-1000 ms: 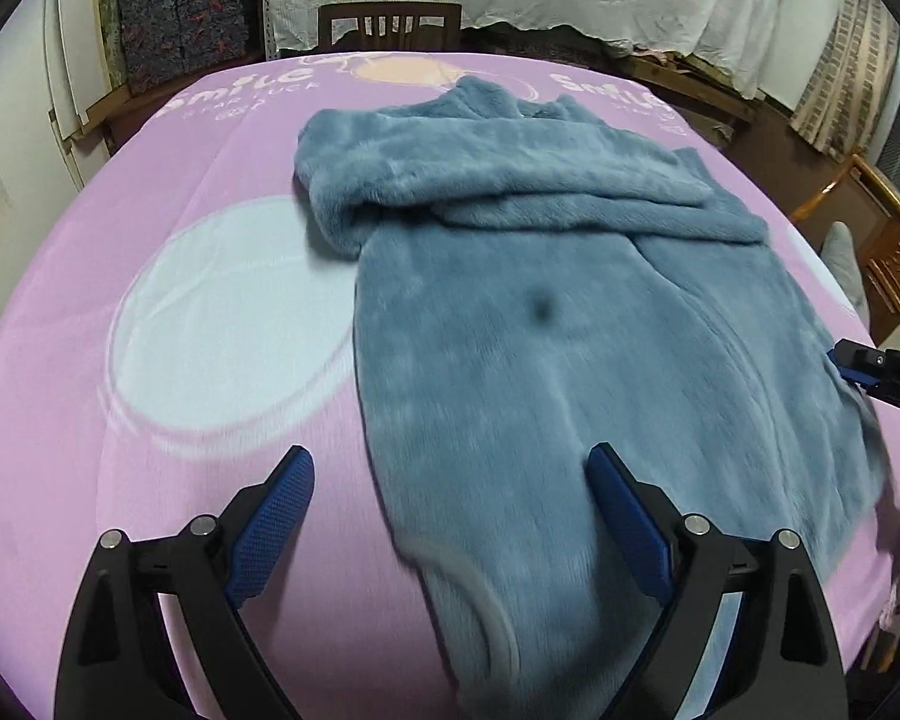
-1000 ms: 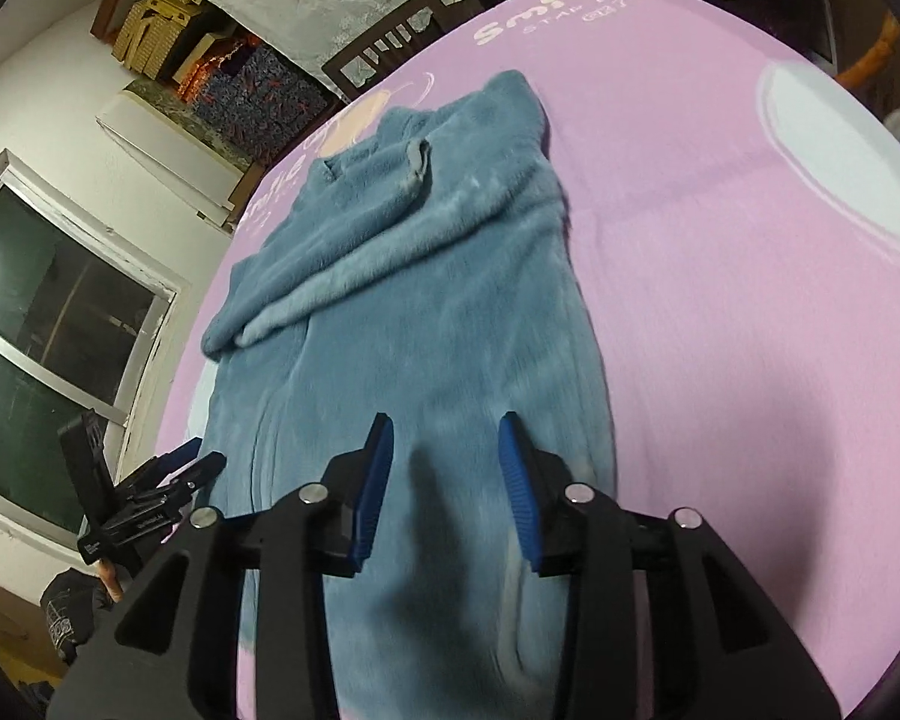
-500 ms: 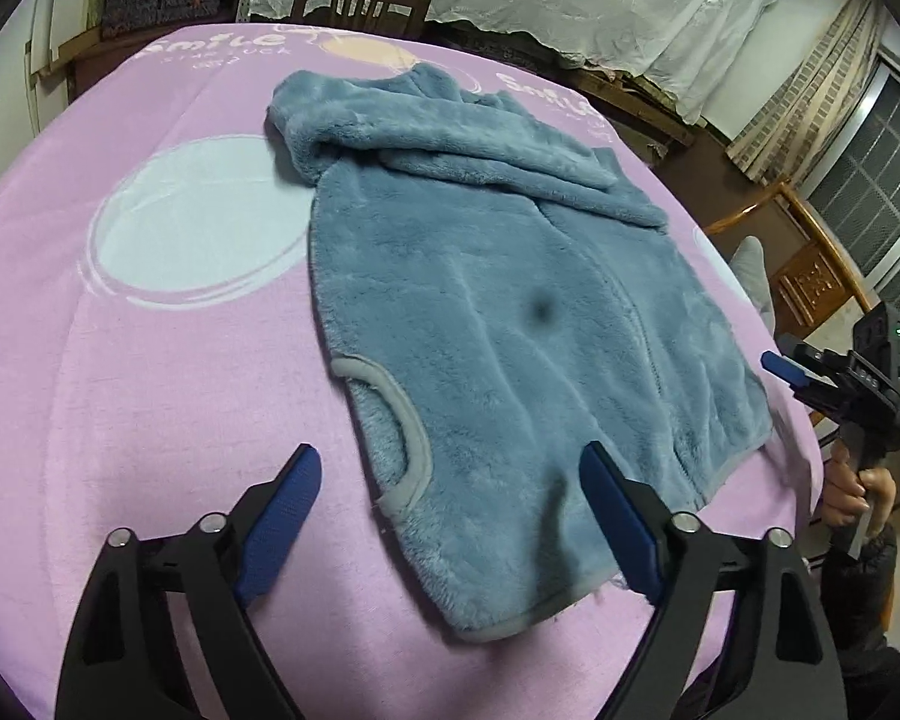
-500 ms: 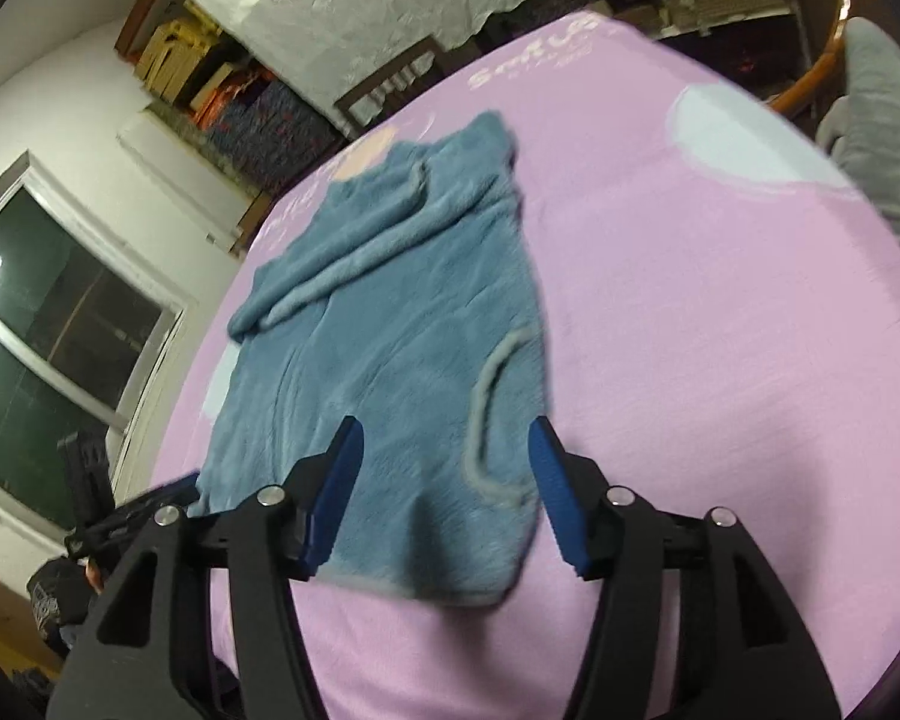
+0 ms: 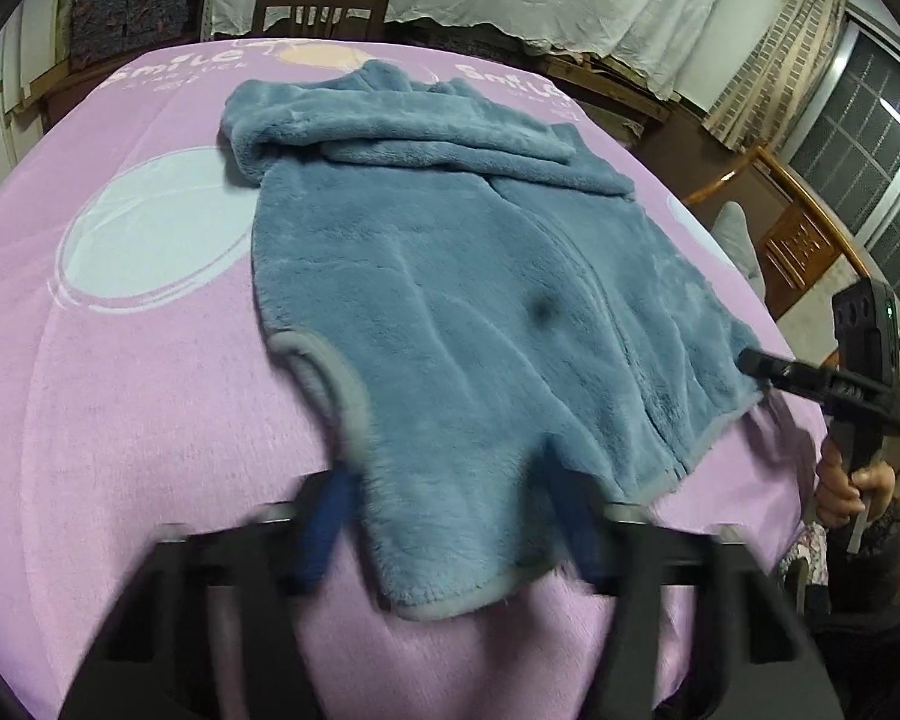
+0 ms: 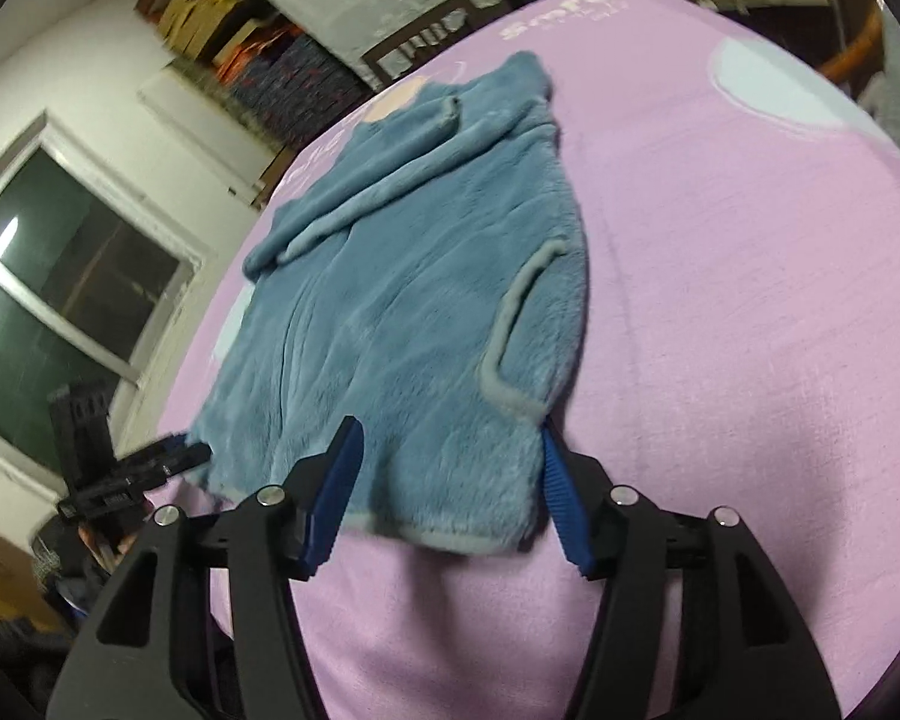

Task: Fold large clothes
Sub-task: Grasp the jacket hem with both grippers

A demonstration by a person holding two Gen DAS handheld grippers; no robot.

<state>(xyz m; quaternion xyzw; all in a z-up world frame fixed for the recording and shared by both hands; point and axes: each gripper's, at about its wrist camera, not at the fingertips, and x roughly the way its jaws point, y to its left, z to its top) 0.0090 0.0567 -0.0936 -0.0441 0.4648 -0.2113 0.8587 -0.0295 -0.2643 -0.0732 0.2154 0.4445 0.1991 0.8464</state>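
Note:
A large blue fleece garment (image 5: pixel 450 300) lies flat on a pink blanket (image 5: pixel 120 420), its sleeves folded across the top. It also shows in the right wrist view (image 6: pixel 402 312). My left gripper (image 5: pixel 450 516) is open, its blurred jaws on either side of the hem's near left corner. My right gripper (image 6: pixel 450 492) is open, its jaws on either side of the hem's right corner. Each gripper shows in the other's view, the right (image 5: pixel 756 360) and the left (image 6: pixel 174 456), both at the hem's edge.
The blanket covers a table and has pale blue circles (image 5: pixel 150 234) and white lettering. A wooden chair (image 5: pixel 318 12) stands at the far end. Wooden furniture (image 5: pixel 810 240) and a window are to the right. A window (image 6: pixel 60 312) is on the left.
Both grippers have moved in to the garment's bottom hem, and the cloth now lies between each pair of jaws. The right gripper has opened wider than a second ago.

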